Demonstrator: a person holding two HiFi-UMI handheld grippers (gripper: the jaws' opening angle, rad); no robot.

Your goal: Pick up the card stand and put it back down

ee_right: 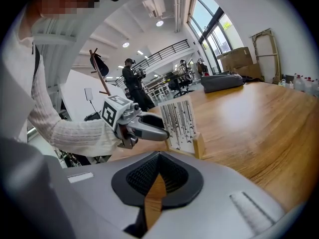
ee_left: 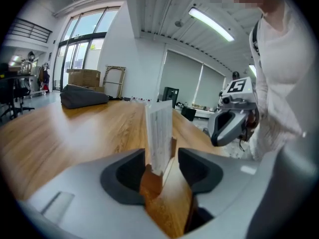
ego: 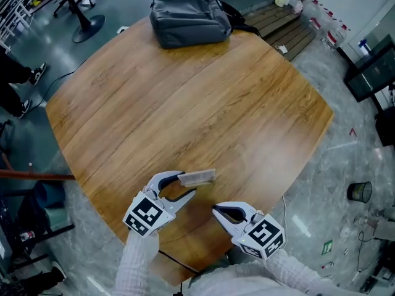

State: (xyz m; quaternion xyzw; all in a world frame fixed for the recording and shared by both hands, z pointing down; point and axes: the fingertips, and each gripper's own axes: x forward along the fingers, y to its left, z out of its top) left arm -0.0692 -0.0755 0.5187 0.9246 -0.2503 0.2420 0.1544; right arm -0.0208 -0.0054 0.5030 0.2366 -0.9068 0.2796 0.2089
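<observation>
The card stand (ego: 197, 177), a white printed card upright in a small wooden base, rests on the round wooden table (ego: 185, 97) near its front edge. My left gripper (ego: 187, 184) straddles it with its jaws open: the card (ee_left: 159, 131) stands between the pads, close to the left pad, with a gap on the right. My right gripper (ego: 216, 209) is shut and empty, a short way to the right of the stand and pointing at it. In the right gripper view the stand (ee_right: 182, 126) is just ahead of the shut jaws (ee_right: 159, 156), with the left gripper (ee_right: 152, 131) beside it.
A dark grey backpack (ego: 188, 14) lies at the table's far edge. An office chair base (ego: 83, 17) stands on the floor at the back left, and a small black bin (ego: 359, 192) at the right. The table's front edge is right under my grippers.
</observation>
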